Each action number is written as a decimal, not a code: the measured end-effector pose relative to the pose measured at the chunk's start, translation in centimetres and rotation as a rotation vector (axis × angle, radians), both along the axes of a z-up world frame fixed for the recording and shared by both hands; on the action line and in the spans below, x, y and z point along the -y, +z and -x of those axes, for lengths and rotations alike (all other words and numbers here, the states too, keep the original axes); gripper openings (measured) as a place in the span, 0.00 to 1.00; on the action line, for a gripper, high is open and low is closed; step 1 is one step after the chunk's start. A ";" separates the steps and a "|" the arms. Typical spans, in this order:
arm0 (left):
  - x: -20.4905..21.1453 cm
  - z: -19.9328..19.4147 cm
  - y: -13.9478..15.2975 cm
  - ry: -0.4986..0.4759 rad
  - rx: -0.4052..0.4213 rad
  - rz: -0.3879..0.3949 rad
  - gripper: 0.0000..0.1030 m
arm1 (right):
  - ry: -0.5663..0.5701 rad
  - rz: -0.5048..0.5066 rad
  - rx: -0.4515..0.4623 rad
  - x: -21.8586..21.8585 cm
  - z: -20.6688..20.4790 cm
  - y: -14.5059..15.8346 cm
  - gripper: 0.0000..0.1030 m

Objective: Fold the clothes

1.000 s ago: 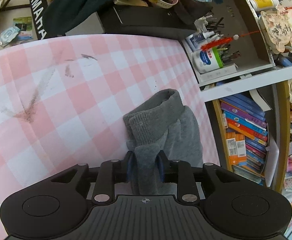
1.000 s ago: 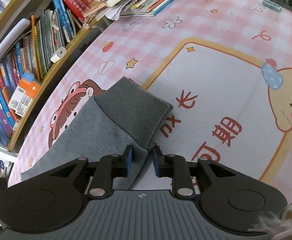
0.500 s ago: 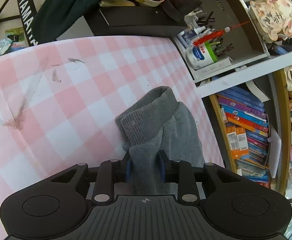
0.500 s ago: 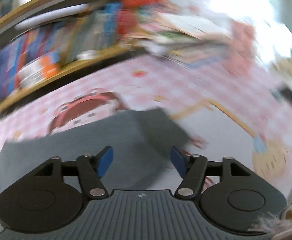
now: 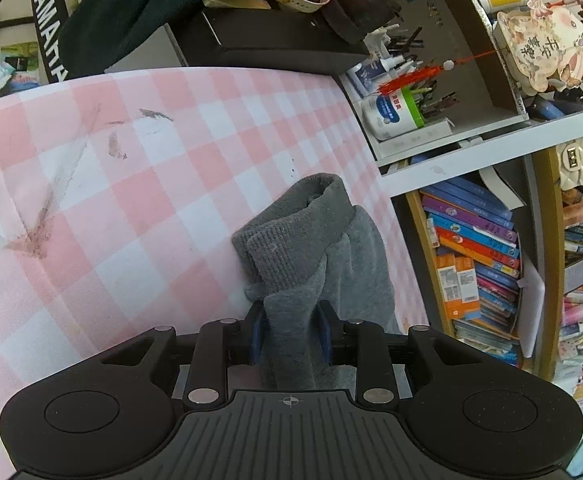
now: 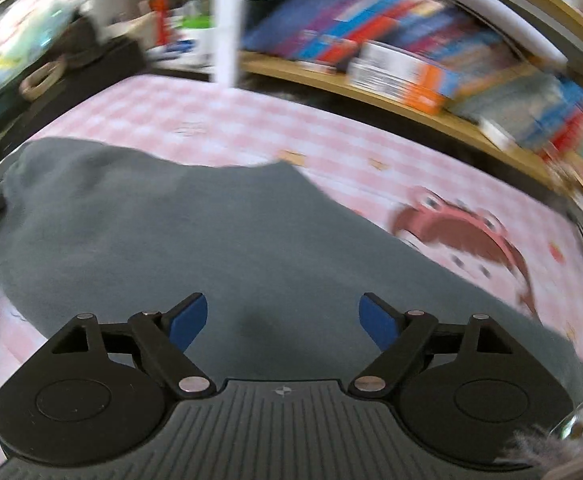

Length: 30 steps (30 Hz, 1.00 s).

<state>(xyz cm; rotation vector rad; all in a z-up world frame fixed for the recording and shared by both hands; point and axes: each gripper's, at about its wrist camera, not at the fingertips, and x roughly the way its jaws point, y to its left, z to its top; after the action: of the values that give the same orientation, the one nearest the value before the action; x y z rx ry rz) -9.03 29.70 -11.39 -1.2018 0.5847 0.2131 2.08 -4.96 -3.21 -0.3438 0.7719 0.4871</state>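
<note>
Left wrist view: the left tongs [image 5: 289, 334], at lower centre of the frame, are closed on a bunched fold of the grey garment [image 5: 311, 248], the blue pads [image 5: 256, 334] pressing the cloth from both sides. The ribbed cuff [image 5: 291, 232] stands up just above the grip, doubled over on itself, while the rest of the garment drapes toward the right edge of the counter [image 5: 111, 200], which is covered in pink and white check. A bookshelf [image 5: 479, 264] fills the right of the frame, close to that edge.

Right wrist view: heavily blurred. The right tongs [image 6: 281, 322] stand wide apart and hold nothing; they hover over the broad middle of the same grey garment [image 6: 171, 232], which lies spread across the counter [image 6: 331, 148] from the left of the frame to the lower right. Whether the pads [image 6: 187, 318] touch the cloth cannot be told.

Judged step: one end is held while the free tongs seek a new hold for the next fold.

Risks from here:
- The left grip takes a thick, uneven bunch; a pull could draw out only some of the layers and undo the doubled cuff.
- The garment lies near the counter edge beside the bookshelf; dragging it that way could let its weight slide off.
- Closing the right tongs on the flat middle could pinch a single layer and wrinkle the fold.
</note>
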 end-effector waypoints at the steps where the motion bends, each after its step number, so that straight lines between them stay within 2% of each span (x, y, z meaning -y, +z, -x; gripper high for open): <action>1: 0.0 0.1 -0.1 0.001 0.003 0.005 0.27 | 0.026 0.006 0.007 -1.1 0.0 0.0 0.80; 8: -0.3 0.2 -0.4 0.000 0.018 0.030 0.27 | 0.159 0.053 0.070 -8.1 0.1 0.0 0.82; 10: -0.4 0.2 -0.4 -0.001 0.021 0.044 0.27 | 0.162 0.075 0.050 -9.3 0.3 -0.6 0.82; 13: -0.7 0.2 -0.6 -0.001 0.024 0.066 0.27 | 0.163 0.098 0.015 -9.9 1.2 -1.6 0.82; 23: -1.1 -0.3 -1.0 -0.002 0.028 0.119 0.25 | 0.146 0.098 0.015 -10.0 3.7 -1.7 0.82; 30: -0.9 -0.9 -0.3 -0.041 0.020 0.071 0.15 | 0.142 0.109 0.022 -10.2 4.2 -2.0 0.82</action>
<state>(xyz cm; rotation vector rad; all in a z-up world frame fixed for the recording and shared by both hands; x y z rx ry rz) -8.09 30.64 -11.70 -1.2575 0.6030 0.1462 -2.10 5.25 -5.18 -0.5073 0.7574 0.5749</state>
